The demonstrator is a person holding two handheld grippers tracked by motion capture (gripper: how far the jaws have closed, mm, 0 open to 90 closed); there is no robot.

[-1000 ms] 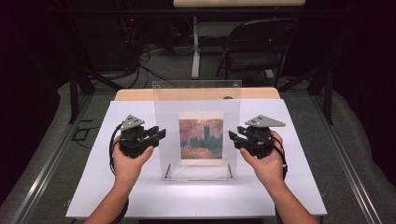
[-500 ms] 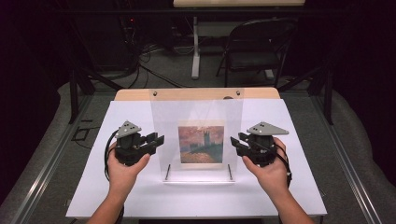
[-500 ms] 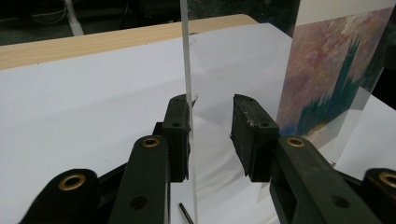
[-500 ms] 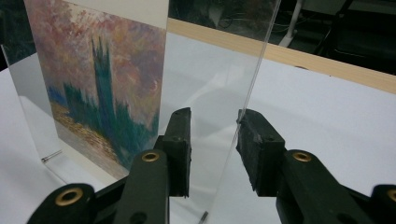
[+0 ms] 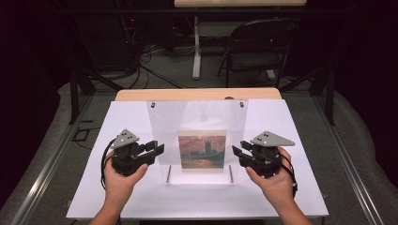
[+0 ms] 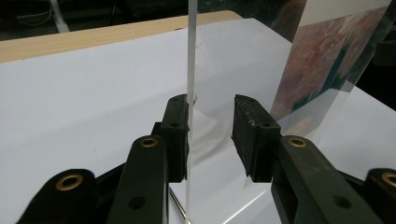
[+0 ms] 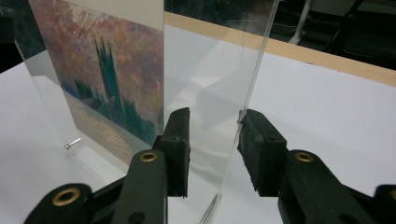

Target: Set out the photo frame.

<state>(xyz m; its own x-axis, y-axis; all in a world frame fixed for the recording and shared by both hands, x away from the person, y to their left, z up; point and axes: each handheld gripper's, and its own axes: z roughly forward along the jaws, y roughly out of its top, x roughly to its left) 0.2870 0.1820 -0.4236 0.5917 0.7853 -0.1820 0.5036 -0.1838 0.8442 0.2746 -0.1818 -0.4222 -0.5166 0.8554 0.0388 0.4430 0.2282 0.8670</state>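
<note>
**Clear frame stands between two spread grippers**

A clear acrylic picture frame (image 5: 197,136) holding a reddish painted print (image 5: 202,151) stands upright at the centre of the white table (image 5: 291,187). The left gripper (image 5: 158,149), at lower left, straddles the panel's edge with its jaws spread; one pad seems to touch it. The right gripper (image 5: 236,152), at lower right, straddles the opposite edge, jaws apart.

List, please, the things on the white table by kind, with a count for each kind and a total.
Clear acrylic picture frame, standing upright: 1
Printed painting of towers at sunset inside it: 1
Black two-jaw grippers, left and right: 2
Total: 4
</note>
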